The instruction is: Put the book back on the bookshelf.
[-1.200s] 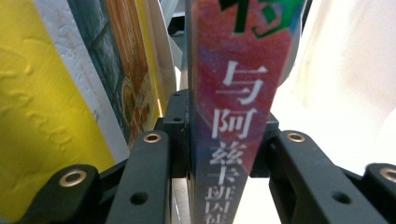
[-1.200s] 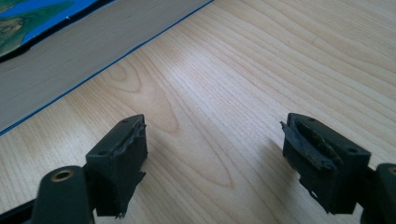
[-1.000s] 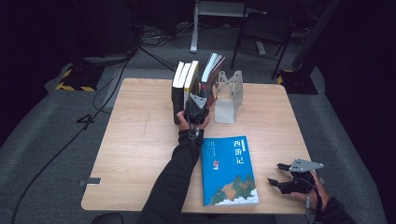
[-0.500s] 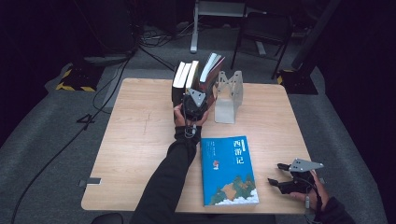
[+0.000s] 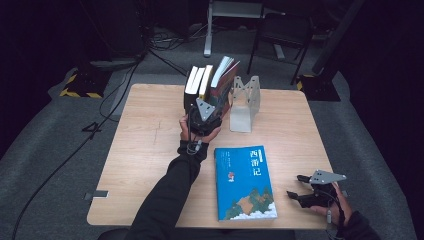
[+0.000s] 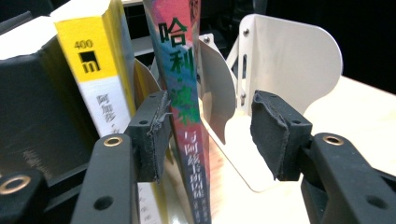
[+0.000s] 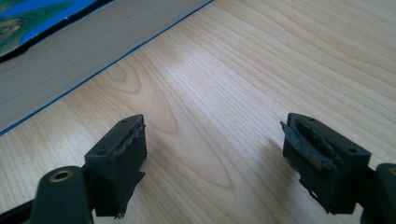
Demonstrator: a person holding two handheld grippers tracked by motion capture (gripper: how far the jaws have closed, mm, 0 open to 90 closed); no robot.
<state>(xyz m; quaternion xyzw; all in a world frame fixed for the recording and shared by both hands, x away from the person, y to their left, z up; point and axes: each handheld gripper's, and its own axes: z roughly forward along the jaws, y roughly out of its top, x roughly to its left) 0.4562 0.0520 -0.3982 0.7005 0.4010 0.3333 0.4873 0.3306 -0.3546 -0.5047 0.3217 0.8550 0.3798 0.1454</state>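
The colourful book (image 6: 183, 107) is standing almost upright at the right end of the row of books (image 5: 206, 82), at the far side of the wooden table (image 5: 140, 150). It is leaning a little, with its spine turned toward the left gripper (image 6: 205, 135). A yellow book (image 6: 100, 70) is standing just beside it on one side, and the white metal bookend (image 6: 285, 60) is waiting on the other side, near but apart from it.

The jaws of the left gripper have just been opening, and the spine is between them. The left pad (image 6: 152, 135) seems to be touching the cover or lying very close against it, while the right pad (image 6: 271, 133) is standing clearly apart from the book, so nothing is being clamped now.

I judge that the step in hand is releasing the book after placing it in the row. To do it well, the jaws should be spreading until both pads are free, and then the hand should be drawing straight back along the spine, not sideways, because a leaning book can easily be tipped over.

The right gripper (image 7: 224, 158) is resting low over the bare table with its jaws wide apart and empty, near the corner of the blue book (image 5: 245, 182), which is lying flat.
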